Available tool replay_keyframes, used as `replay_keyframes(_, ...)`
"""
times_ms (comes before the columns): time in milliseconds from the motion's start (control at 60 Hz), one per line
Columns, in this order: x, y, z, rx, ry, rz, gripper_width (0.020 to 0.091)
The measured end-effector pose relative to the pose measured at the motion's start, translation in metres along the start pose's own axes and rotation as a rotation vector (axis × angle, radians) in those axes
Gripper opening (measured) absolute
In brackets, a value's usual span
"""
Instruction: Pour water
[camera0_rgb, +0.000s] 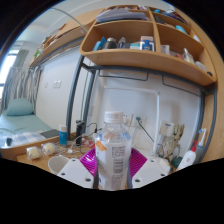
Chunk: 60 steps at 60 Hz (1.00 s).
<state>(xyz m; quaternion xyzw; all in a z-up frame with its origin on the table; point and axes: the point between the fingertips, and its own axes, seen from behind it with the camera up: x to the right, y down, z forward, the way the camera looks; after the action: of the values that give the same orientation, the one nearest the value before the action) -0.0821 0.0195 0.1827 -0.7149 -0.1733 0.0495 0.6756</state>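
My gripper (113, 172) clamps a clear, ribbed plastic water bottle (114, 150) upright between its magenta pads (140, 162). Beneath and ahead lies a cluttered wooden desk (30, 157); beyond stand a white wall and wooden shelves (140, 55) on metal posts.

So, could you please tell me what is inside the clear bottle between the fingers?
The clear bottle held in the hand-held gripper looks see-through, but its label covers the middle, so any water level cannot be seen.
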Motion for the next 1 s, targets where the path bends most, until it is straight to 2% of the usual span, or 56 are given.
replay_keyframes(150,0.004,0.023,0.004,0.002,-0.023,0.169,0.0386)
replay_keyframes(217,0.004,0.025,0.005,0.032,-0.026,0.189,0.0386)
replay_keyframes(400,-0.005,0.059,0.012,-0.009,-0.012,0.166,0.0403)
replay_keyframes(417,-0.005,0.055,0.014,0.024,-0.011,0.158,0.0399)
replay_keyframes(650,-0.001,0.057,0.013,0.027,0.008,0.163,0.0402)
replay_keyframes(817,-0.004,0.058,0.011,0.015,0.002,0.159,0.0529)
replay_keyframes(850,-0.004,0.059,0.010,0.004,-0.005,0.160,0.0609)
replay_keyframes(933,-0.002,0.058,0.002,-0.005,0.006,0.169,0.0861)
replay_keyframes(950,-0.002,0.057,0.000,-0.001,0.009,0.169,0.0878)
replay_keyframes(1000,0.004,0.055,-0.009,0.002,0.033,0.166,0.0860)
